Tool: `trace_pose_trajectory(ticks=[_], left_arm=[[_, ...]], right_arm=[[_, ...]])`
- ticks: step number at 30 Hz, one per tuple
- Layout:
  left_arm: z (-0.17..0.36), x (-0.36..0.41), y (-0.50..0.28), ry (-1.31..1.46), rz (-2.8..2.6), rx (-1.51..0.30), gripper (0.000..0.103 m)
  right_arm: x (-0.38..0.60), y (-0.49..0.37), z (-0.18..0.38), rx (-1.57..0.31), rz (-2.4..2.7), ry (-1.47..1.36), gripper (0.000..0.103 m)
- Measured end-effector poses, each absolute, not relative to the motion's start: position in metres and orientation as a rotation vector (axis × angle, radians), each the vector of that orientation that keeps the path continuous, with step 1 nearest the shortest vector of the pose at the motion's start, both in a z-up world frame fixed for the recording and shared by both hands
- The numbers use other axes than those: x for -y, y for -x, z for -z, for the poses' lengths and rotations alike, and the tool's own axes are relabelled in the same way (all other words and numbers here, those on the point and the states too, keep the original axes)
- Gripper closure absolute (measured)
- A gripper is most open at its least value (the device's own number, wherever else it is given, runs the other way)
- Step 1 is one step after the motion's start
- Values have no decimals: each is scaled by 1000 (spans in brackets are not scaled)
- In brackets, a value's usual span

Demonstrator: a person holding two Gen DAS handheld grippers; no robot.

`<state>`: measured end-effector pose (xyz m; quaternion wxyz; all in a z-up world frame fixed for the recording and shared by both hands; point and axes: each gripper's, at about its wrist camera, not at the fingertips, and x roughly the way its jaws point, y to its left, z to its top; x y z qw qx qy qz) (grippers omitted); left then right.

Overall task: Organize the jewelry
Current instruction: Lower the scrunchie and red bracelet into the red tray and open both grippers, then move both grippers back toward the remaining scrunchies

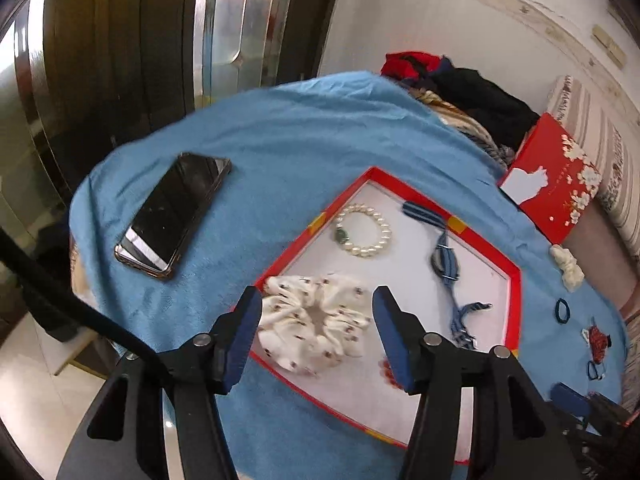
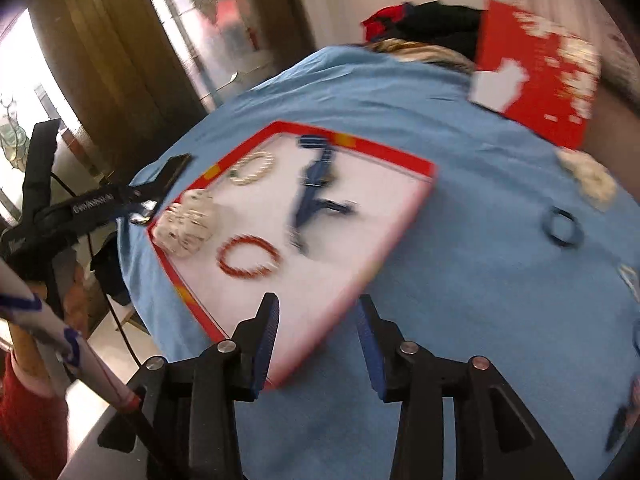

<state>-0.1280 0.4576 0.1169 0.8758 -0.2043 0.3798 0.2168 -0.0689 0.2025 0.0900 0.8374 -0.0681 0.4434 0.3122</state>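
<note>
— What's under you?

— A blue cloth [image 1: 280, 152] spread over a rounded surface, with a dark wooden door and a shiny metal frame behind it. On the cloth sits a shallow red-rimmed tray [image 1: 514, 304] with a white floor, and left of it a black phone [image 1: 174, 214] lies face up.

— And your jaws?

— My left gripper [image 1: 316, 340] stands spread, its blue pads apart and pressing on nothing. Between them, lower down, I look onto a white floral scrunchie [image 1: 316, 320] lying in the near left corner of the tray. My right gripper [image 2: 316, 344] is parted too and holds nothing; it hangs over the near edge of the tray, where white floor meets blue cloth.

— What else is in the tray?

— A pearl bracelet [image 1: 366, 230] with one green bead toward the far side, a blue striped band [image 1: 444, 260] stretched out along the right, and a red beaded bracelet [image 2: 248, 256] near the front, just right of the scrunchie. The right view is blurred, so I can't give finer detail there.

— Anything still outside it?

— Yes, on the cloth to the right of the tray: a cream hair clip [image 1: 568, 268], a dark blue hair tie [image 1: 563, 308], and a small red-and-white piece [image 1: 596, 340] that I can't make out clearly. Farther back a red box lid [image 1: 556, 188] with white blossoms leans beside a heap of red and black clothes [image 1: 460, 84].
</note>
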Motion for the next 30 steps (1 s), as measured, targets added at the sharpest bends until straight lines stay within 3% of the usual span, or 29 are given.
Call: trace_pose_trajectory(ticks=[10, 18, 30], left_arm=[[-148, -346, 117, 337, -257, -793, 38], [-126, -241, 100, 290, -87, -888, 36], [-84, -93, 83, 156, 179, -1031, 36]], right_arm=[[-4, 109, -81, -951, -372, -87, 57], [134, 147, -76, -916, -148, -271, 55], [212, 149, -63, -866, -46, -386, 55]])
